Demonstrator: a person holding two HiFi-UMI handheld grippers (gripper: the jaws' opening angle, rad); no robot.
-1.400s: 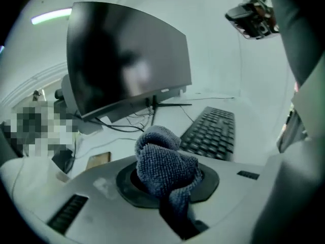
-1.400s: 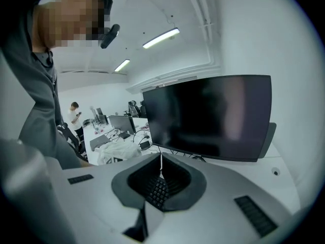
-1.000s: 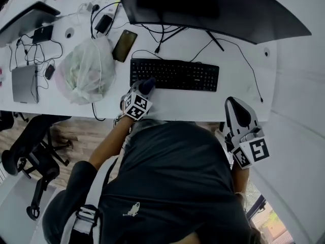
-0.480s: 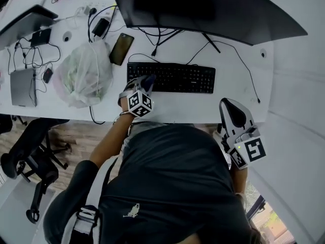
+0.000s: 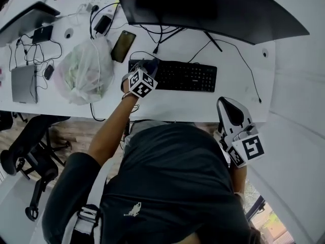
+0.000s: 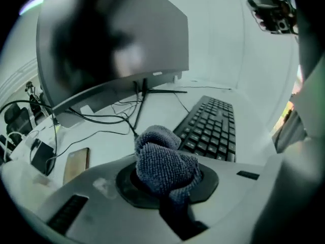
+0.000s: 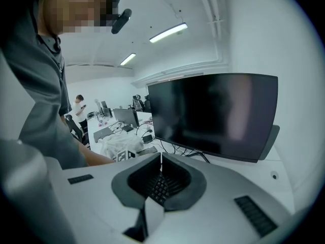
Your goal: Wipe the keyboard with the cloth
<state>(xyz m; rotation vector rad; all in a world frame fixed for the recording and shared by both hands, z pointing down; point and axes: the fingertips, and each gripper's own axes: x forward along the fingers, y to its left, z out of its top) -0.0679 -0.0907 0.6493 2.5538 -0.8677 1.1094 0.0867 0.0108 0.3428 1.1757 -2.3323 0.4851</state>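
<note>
The left gripper (image 5: 148, 66) has its jaws drawn nearly together on a bunched blue-grey terry cloth (image 6: 165, 160), which bulges out ahead of the pads as a rounded wad; the cloth sits over the left end of the flat black keyboard (image 5: 189, 76), though from the head view it is hard to say whether the wad is actually on the keys or just above them. The right gripper (image 5: 234, 114) hangs at the near desk edge, well apart from the keyboard, jaws together and nothing in them; the keyboard lies on the white desk (image 5: 167, 104) below the wide dark monitor (image 5: 213, 6), with a crumpled white plastic bag (image 5: 84, 70) to its left.

The cloth looks soft, light and limp, so it should mould over the keycaps rather than skate; gripping it by a gathered fold, as now, leaves enough wad free to wipe. The keyboard is probably light enough to slide under a firm stroke.
</note>
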